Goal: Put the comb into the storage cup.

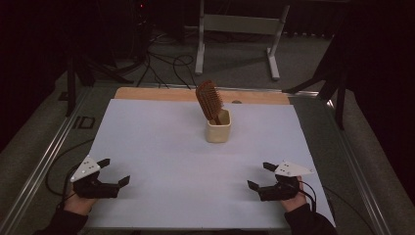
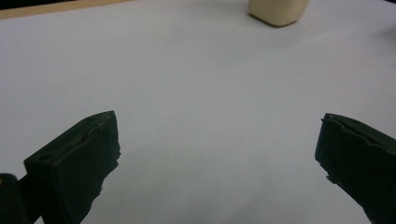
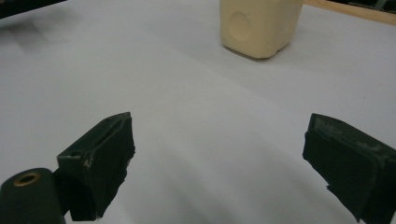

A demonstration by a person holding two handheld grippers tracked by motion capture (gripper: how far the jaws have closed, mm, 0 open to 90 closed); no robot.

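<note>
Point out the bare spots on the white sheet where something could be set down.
Most of the white sheet is bare: the wide stretch between the left tongs and right tongs, and both sides of the cream cup. Only the far middle is taken, where that cup holds a wooden hairbrush.

Setting: lab or recording studio, dim. Evidence: table [image 1: 78, 122] with metal rail frame, white sheet [image 1: 161, 147] over wooden top, centre of frame; black cables [image 1: 161, 63] loose on grey carpet, upper centre; white stand legs [image 1: 235, 29] top centre; dark tripod legs [image 1: 323, 83] upper right; black curtain backdrop along top edge.
</note>
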